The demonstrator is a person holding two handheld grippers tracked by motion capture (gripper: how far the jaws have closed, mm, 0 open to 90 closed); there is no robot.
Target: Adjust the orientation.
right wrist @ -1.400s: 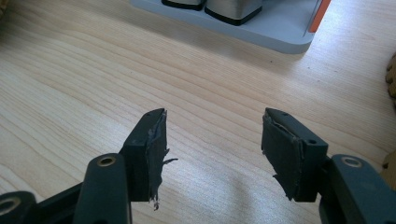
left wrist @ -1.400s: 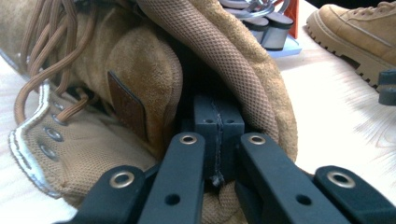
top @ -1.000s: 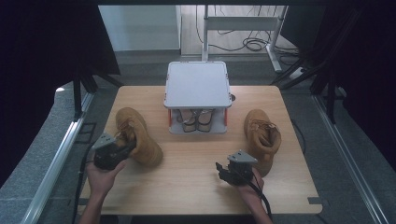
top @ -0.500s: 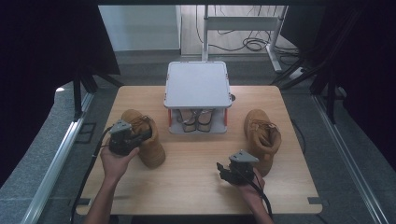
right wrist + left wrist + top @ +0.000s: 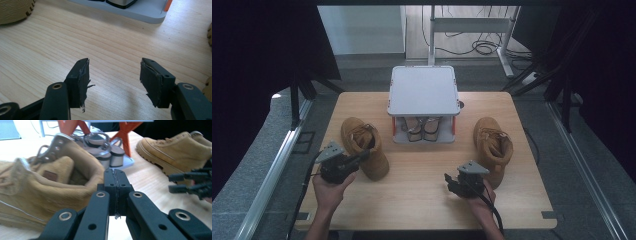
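Left gripper (image 5: 115, 176) jaws pressed together, empty, tips just beside the left boot's (image 5: 363, 145) collar. Right gripper (image 5: 113, 75) gapes wide over bare table (image 5: 422, 185), holding nothing.

Tan suede boot (image 5: 363, 147) lying upright on tabletop (image 5: 422, 200), toe pointing toward near edge, laces loose, collar gaping open just beyond left tongs (image 5: 115, 176); pads meeting flush at collar, nothing showing between them.

Left gripper (image 5: 343, 162), right gripper (image 5: 464, 180) — matt black bodies, grey three-cornered plate on top of each. Jaw arms black, silver-ringed rivet holes. Pads (image 5: 81, 75) wrapped in frayed black tape. Black cable trails from right gripper. Forearms bare — no sleeves.
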